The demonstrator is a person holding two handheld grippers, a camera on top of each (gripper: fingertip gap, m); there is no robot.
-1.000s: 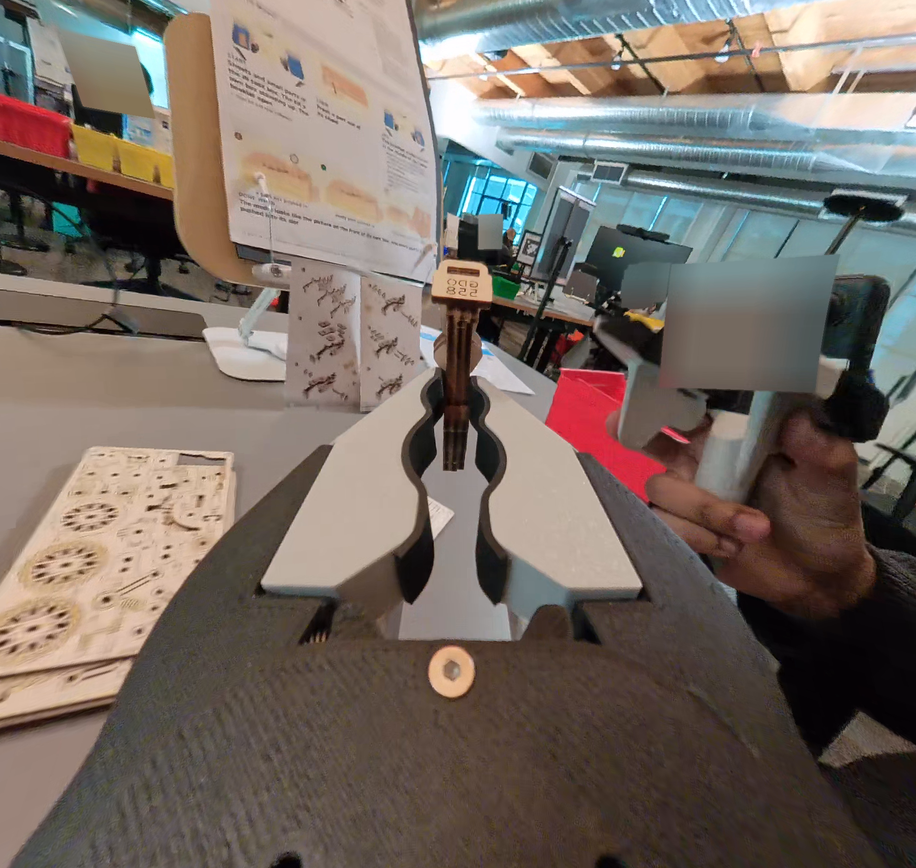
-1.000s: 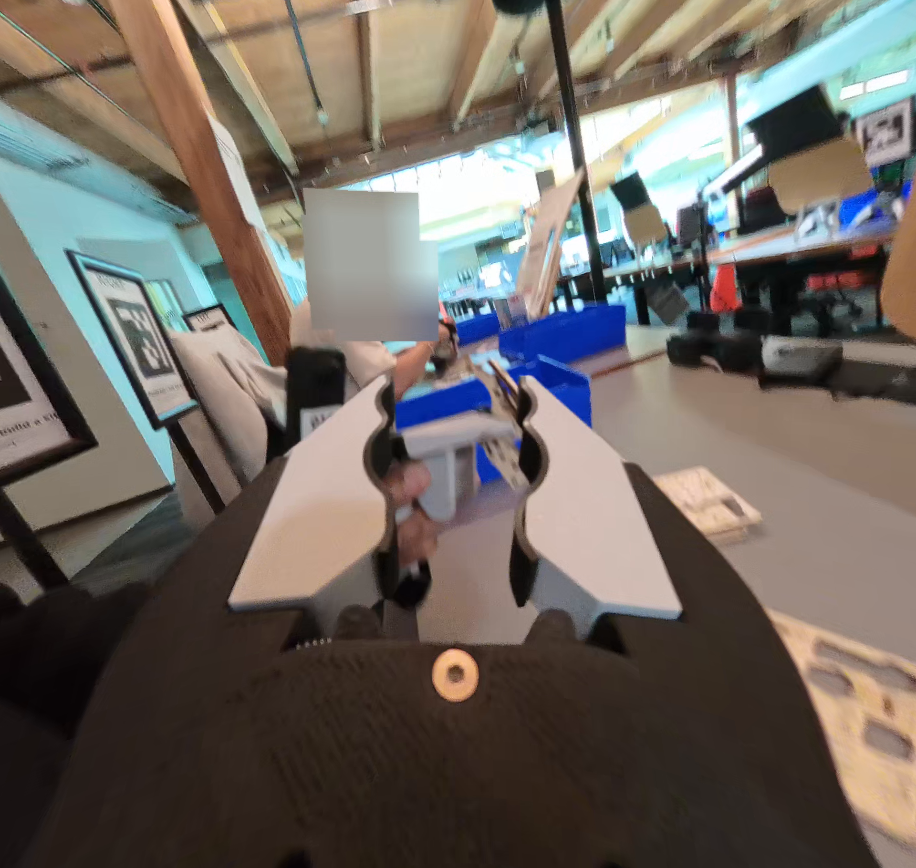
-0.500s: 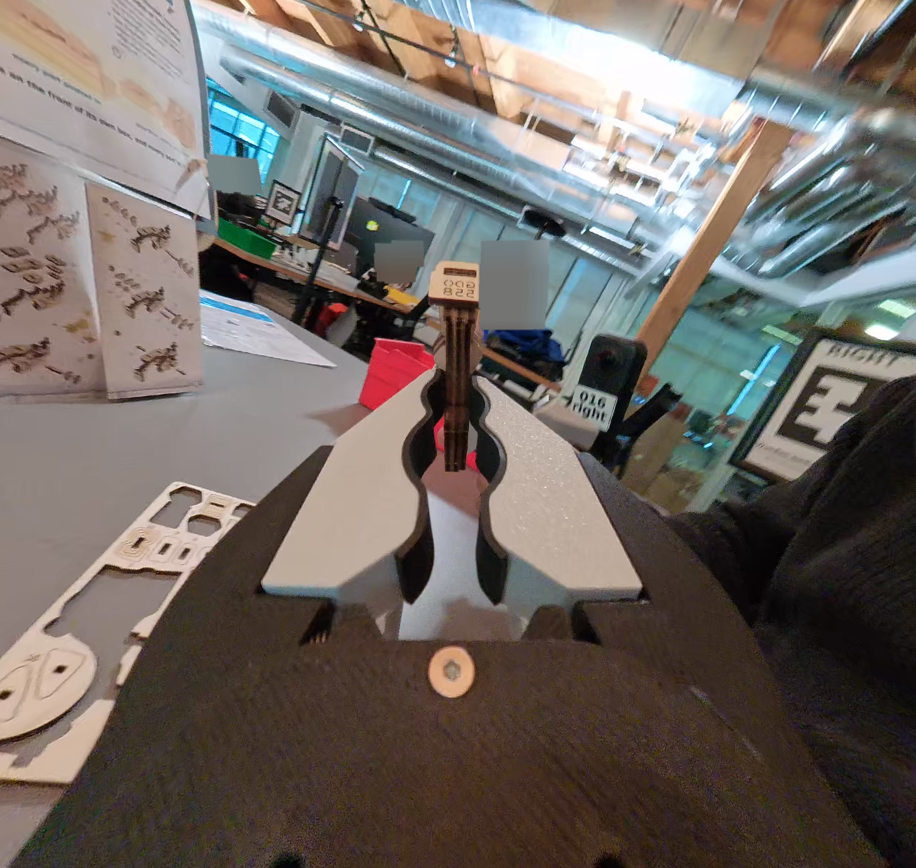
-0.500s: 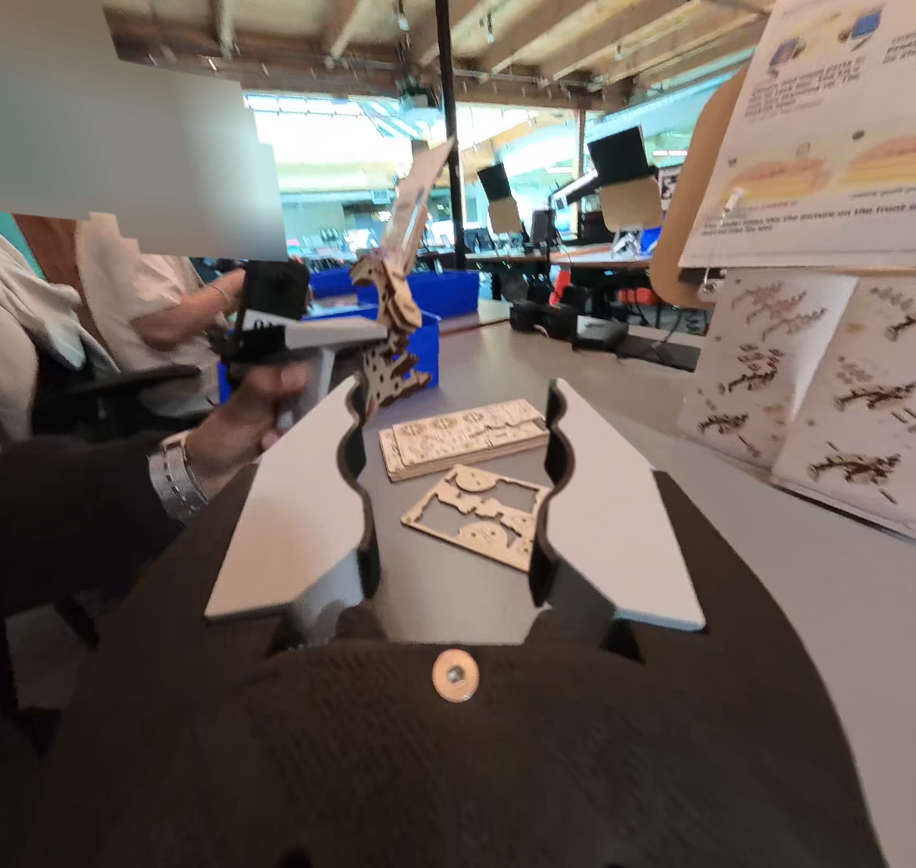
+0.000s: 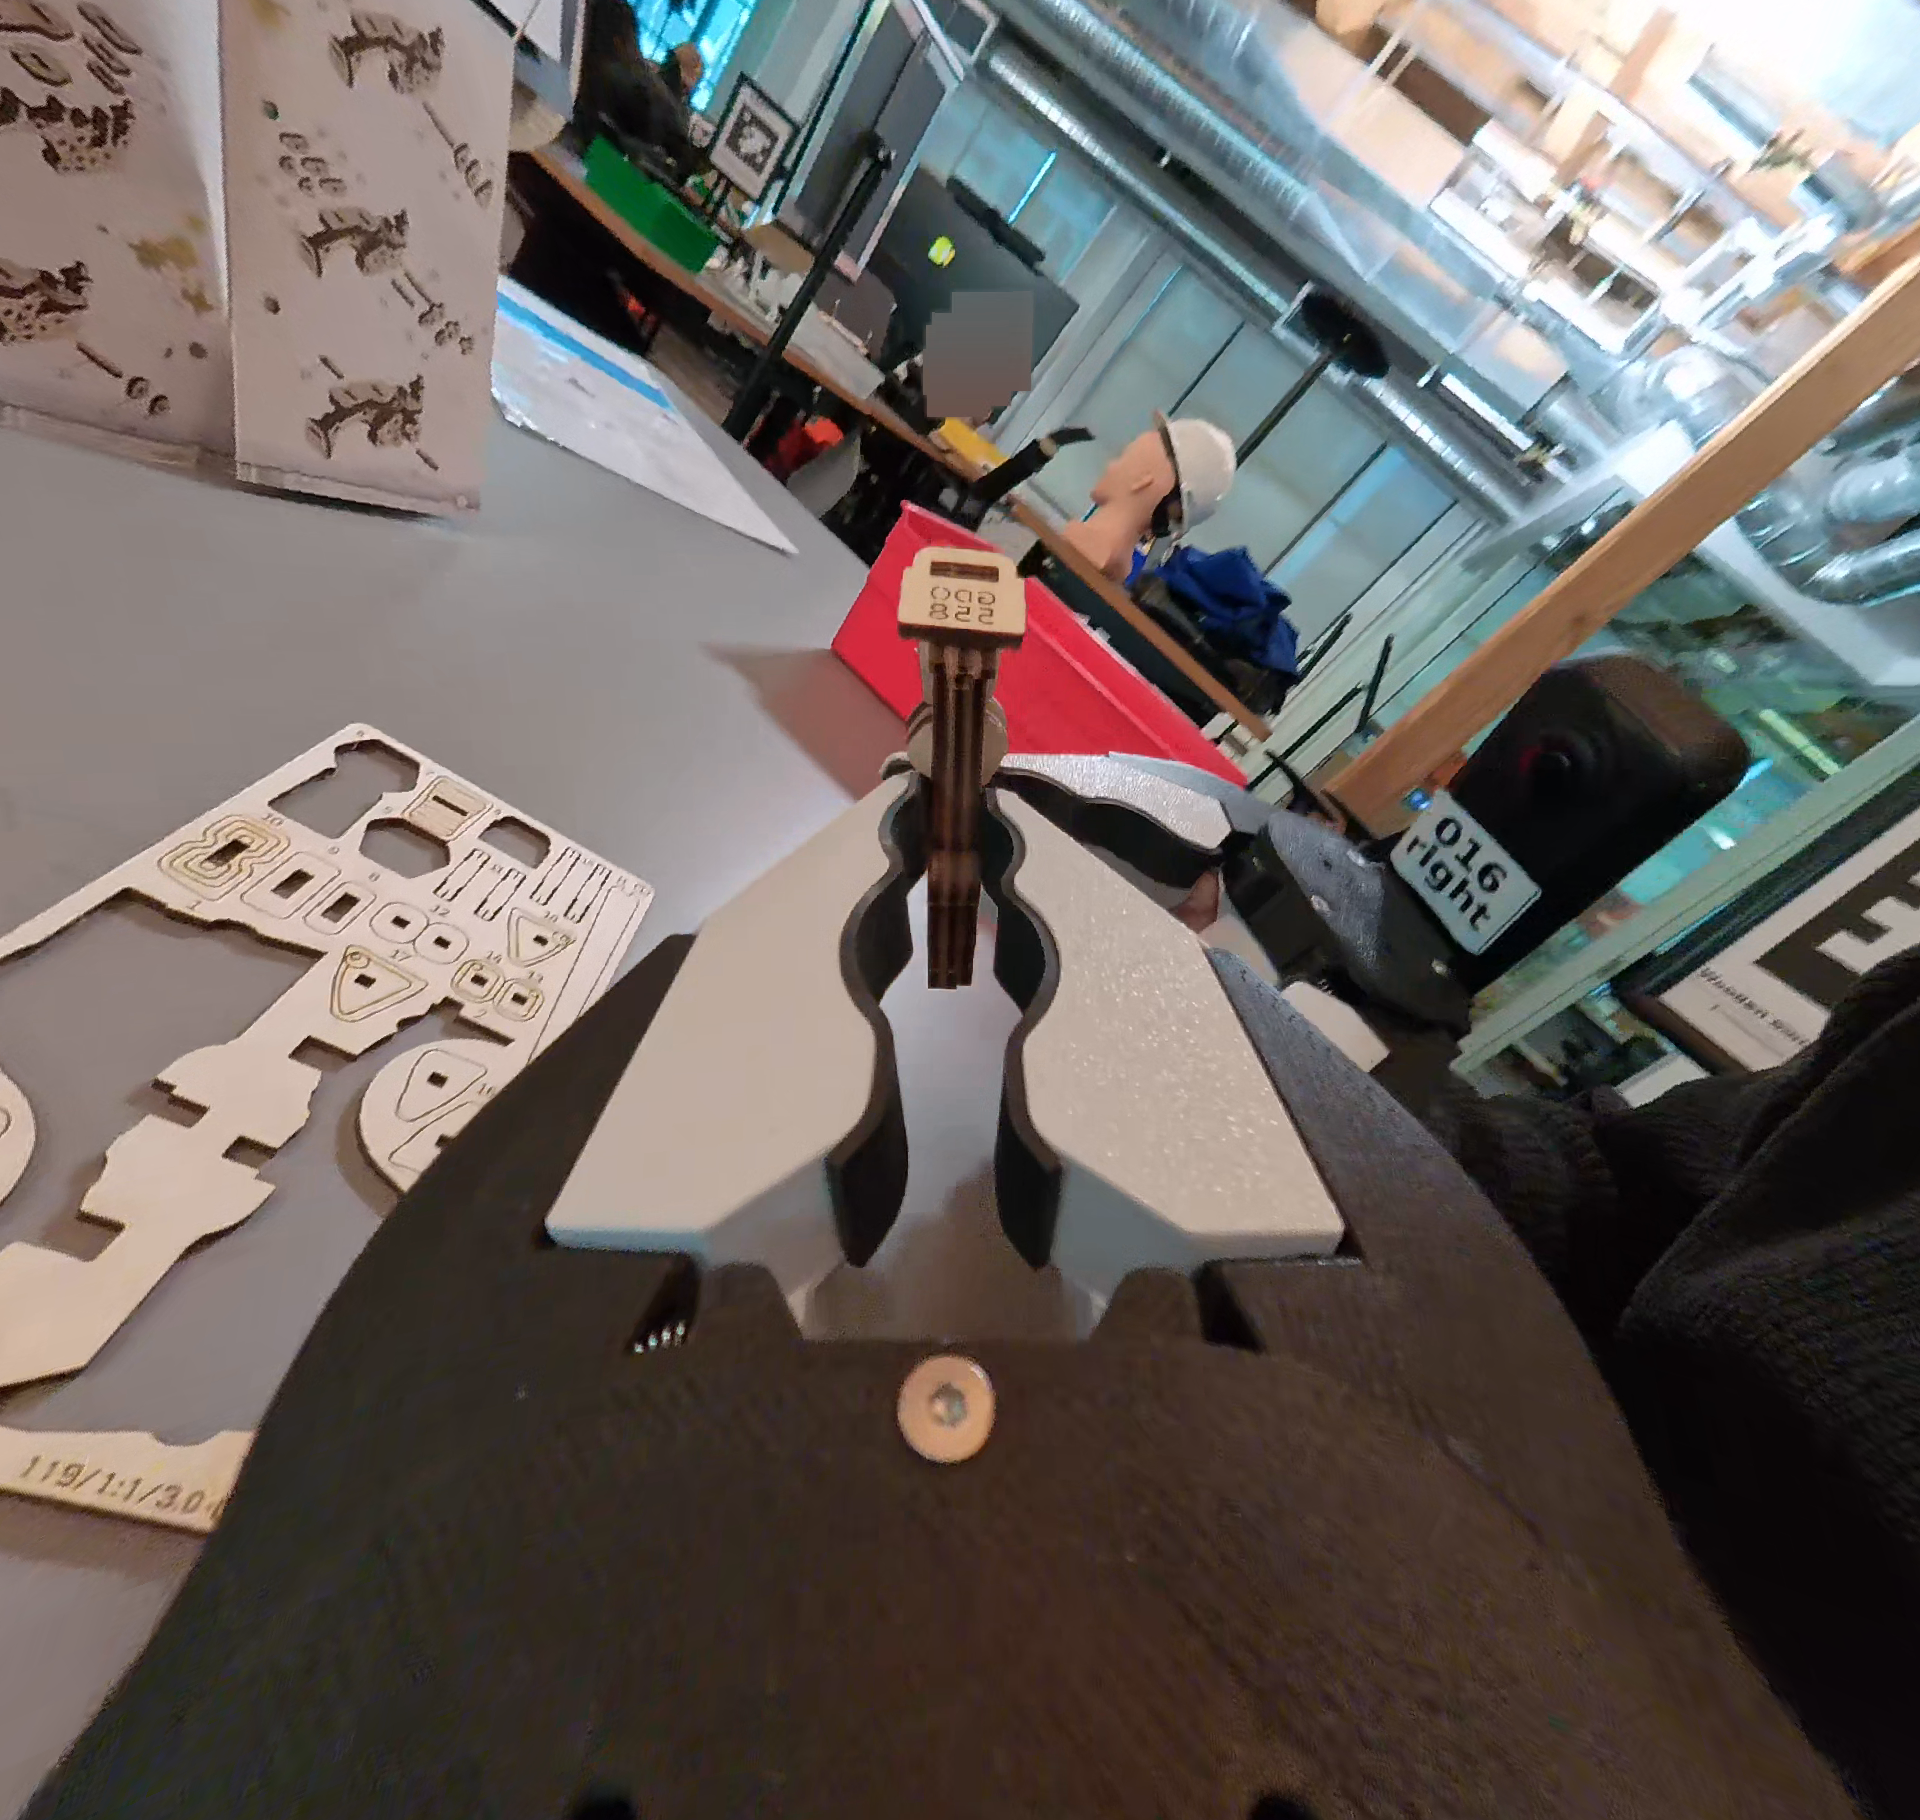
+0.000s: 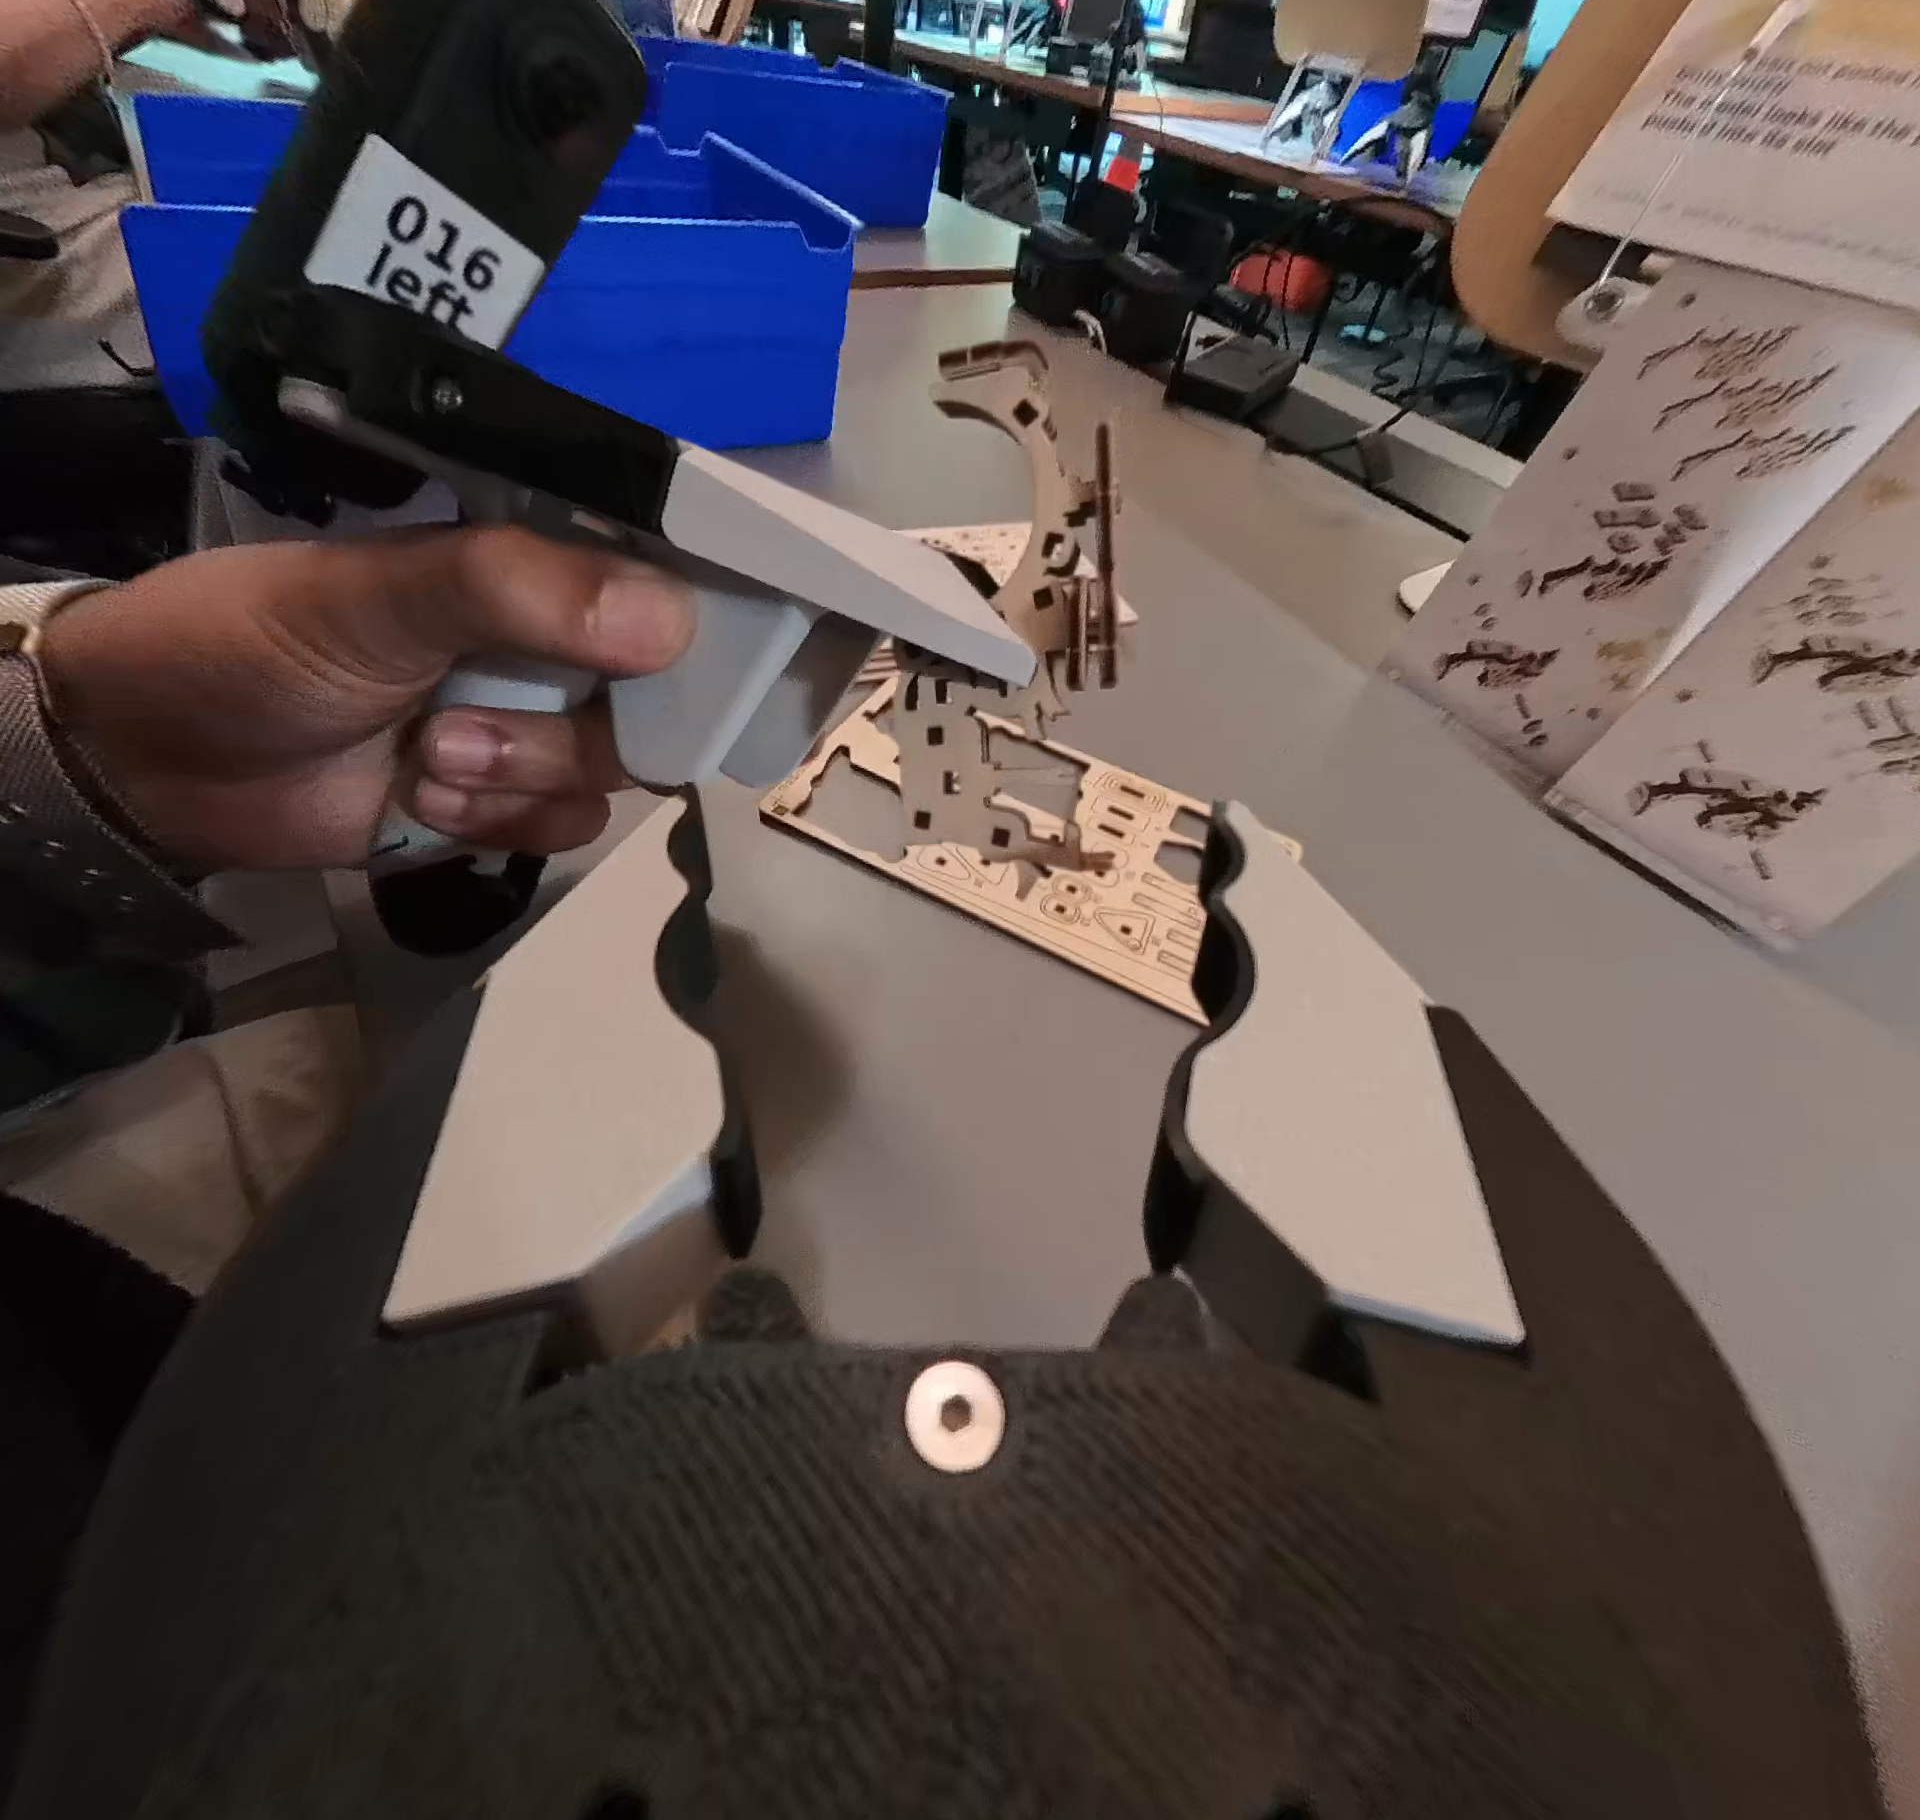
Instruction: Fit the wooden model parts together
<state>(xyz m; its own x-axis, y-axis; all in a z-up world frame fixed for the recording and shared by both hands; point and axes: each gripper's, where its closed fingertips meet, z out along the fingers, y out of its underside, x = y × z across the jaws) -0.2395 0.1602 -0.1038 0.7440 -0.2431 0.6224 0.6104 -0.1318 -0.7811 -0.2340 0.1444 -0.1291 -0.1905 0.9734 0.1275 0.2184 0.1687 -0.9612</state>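
My left gripper [image 5: 951,794] is shut on a wooden model assembly [image 5: 958,731], seen edge-on between its jaws and held above the table. The right wrist view shows this assembly [image 6: 1023,617] from the side as flat, notched plywood pieces slotted together, held by the left gripper [image 6: 977,648]. My right gripper [image 6: 951,861] is open and empty, low over the table, just short of the assembly. A punched-out plywood parts sheet [image 6: 1101,866] lies under the assembly; it also shows in the left wrist view [image 5: 301,960]. The right gripper [image 5: 1153,814] shows partly behind my left jaws.
The grey table [image 5: 416,627] holds standing instruction sheets [image 5: 239,191], also seen at right in the right wrist view [image 6: 1704,627]. A red bin [image 5: 1049,690] sits at the table's far edge. Blue bins [image 6: 675,243] stand behind the left gripper. A hand [image 6: 343,690] holds the left gripper. Only a small space, under 4 cm, lies between the two pairs of fingers.
My right gripper has opened wider and come down close to the table, nearer the assembly. My left gripper has swung right and lowered, still shut on the assembly.
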